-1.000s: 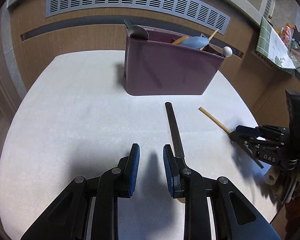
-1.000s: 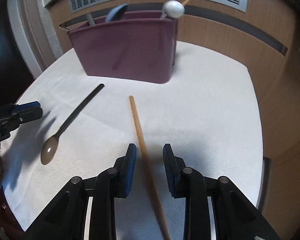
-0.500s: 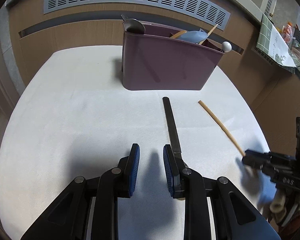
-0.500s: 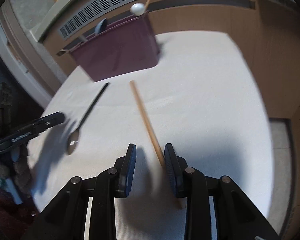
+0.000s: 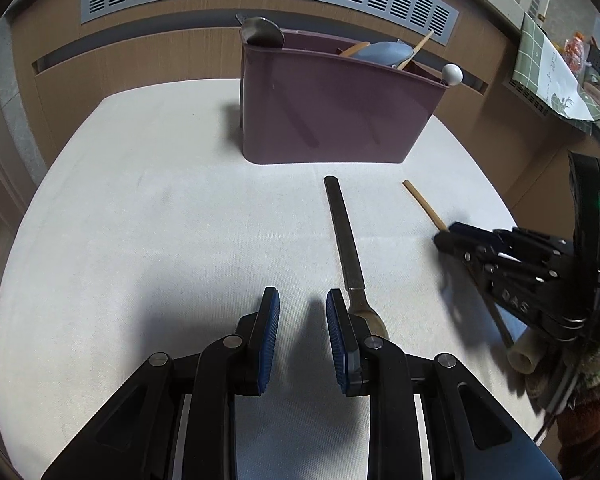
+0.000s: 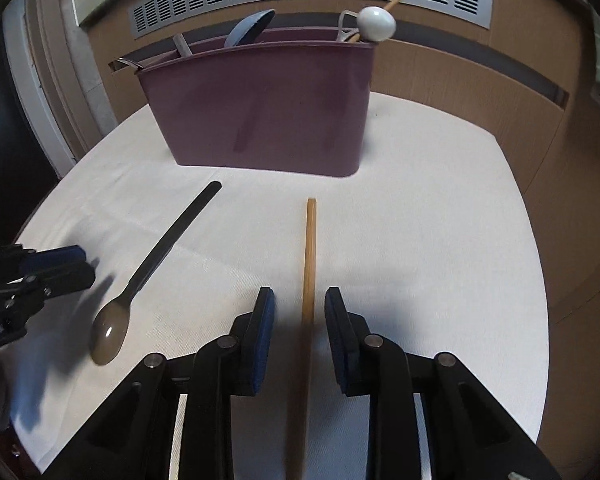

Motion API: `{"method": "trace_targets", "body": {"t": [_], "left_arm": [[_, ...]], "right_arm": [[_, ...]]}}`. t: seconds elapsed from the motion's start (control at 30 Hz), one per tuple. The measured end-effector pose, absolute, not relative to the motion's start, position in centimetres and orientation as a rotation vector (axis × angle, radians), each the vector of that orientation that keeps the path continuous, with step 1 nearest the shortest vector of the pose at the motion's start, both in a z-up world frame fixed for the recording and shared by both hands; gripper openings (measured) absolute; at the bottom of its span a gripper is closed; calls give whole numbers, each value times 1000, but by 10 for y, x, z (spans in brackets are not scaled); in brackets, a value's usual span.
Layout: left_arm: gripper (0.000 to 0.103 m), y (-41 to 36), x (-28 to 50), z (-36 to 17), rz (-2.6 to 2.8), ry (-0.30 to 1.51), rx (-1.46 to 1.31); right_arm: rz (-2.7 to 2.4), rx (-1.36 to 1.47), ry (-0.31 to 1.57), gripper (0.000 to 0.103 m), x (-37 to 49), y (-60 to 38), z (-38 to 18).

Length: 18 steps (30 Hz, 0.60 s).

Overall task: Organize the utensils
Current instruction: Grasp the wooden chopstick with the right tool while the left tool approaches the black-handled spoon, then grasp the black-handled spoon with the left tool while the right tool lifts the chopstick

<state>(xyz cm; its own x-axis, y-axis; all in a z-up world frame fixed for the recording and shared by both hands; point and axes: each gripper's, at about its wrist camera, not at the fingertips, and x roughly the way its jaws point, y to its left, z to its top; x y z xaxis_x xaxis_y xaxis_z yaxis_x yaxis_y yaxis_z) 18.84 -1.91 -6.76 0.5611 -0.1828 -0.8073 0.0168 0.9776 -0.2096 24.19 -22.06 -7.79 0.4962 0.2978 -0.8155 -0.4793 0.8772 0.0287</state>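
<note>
The right tool (image 6: pixel 300 312) straddles the wooden chopstick (image 6: pixel 309 264) at lower centre, jaws apart and lined up to pinch it, while the left tool (image 5: pixel 303 322) gapes beside the spoon (image 5: pixel 346 248), both lying below the purple caddy (image 6: pixel 260 108).

- Your left gripper (image 5: pixel 302 312) hangs low and level over the surface, its blue-padded fingers (image 5: pixel 270 320) parted and closed on nothing.
- Your right gripper (image 6: pixel 300 316) is likewise spread, both fingers (image 6: pixel 265 320) pointing forward and tipped slightly downward.
- Seen from the left wrist, your right gripper (image 5: pixel 446 238) sits well off to the right, angled inward.
</note>
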Motion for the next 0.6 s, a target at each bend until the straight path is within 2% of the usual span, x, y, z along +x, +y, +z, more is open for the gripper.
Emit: {"method": "trace_targets", "body": {"t": [0.03, 0.1, 0.43, 0.6], "left_arm": [[26, -19, 189, -68, -119, 971, -186], [26, -21, 191, -69, -126, 976, -190], [25, -46, 224, -72, -166, 1002, -174], [25, -61, 238, -75, -159, 1011, -113]], "right_arm": [[471, -233, 931, 8, 243, -218, -78], [471, -268, 913, 5, 243, -215, -78], [462, -66, 841, 5, 222, -270, -48], [423, -37, 849, 5, 208, -287, -51]]}}
